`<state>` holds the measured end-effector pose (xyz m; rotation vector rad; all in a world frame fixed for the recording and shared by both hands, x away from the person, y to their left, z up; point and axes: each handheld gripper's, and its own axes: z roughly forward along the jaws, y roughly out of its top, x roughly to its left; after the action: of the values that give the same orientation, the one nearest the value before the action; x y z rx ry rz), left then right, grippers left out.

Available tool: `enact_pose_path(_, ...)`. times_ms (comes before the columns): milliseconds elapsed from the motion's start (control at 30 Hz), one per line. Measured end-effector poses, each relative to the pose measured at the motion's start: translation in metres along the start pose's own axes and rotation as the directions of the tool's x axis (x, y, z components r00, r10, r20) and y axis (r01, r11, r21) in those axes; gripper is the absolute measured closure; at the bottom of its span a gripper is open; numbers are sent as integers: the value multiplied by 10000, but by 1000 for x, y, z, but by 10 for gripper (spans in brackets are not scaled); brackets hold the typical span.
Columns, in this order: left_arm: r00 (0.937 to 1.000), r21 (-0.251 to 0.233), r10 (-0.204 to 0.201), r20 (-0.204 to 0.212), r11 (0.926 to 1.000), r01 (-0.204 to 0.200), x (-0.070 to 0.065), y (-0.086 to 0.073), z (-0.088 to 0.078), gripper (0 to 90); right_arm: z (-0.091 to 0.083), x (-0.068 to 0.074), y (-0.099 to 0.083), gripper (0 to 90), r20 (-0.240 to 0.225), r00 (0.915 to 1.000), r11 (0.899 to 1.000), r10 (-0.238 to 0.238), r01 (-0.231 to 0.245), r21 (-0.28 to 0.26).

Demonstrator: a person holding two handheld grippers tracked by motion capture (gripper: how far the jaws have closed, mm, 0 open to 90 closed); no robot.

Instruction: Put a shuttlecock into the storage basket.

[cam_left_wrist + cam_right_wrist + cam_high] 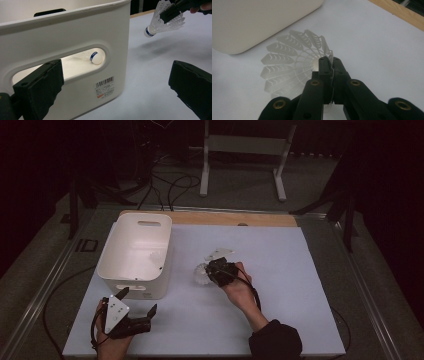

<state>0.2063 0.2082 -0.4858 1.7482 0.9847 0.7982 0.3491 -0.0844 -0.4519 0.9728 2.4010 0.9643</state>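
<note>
My right gripper (pixel 212 270) is shut on the feather skirt of a white plastic shuttlecock (pixel 201 274), held over the white table to the right of the white bin (pixel 117 270). In the right gripper view the black jaws (pixel 330 61) pinch the rim of the shuttlecock (pixel 287 67). A second shuttlecock (pixel 218 253) lies on the table just behind. A third one with a blue band (pixel 96 57) lies inside the bin (pixel 75 32), seen through its handle slot. My left gripper (pixel 138 301) rests open near the bin's front wall, its jaws (pixel 115 87) wide apart and empty.
A white mat (pixel 290 290) covers the table, with a wooden strip (pixel 260 219) along its far edge. Beyond the table stand a white frame (pixel 242 150) and cables on the floor. A barcode label (pixel 105 86) is stuck on the bin's front wall.
</note>
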Motion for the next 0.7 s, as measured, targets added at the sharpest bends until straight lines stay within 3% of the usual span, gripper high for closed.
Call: enact_pose_path(700,10000,29,8,14,10000,-8,0,0,0,5,-6,3,3,884,-147,9999,9998,68,-71,-211)
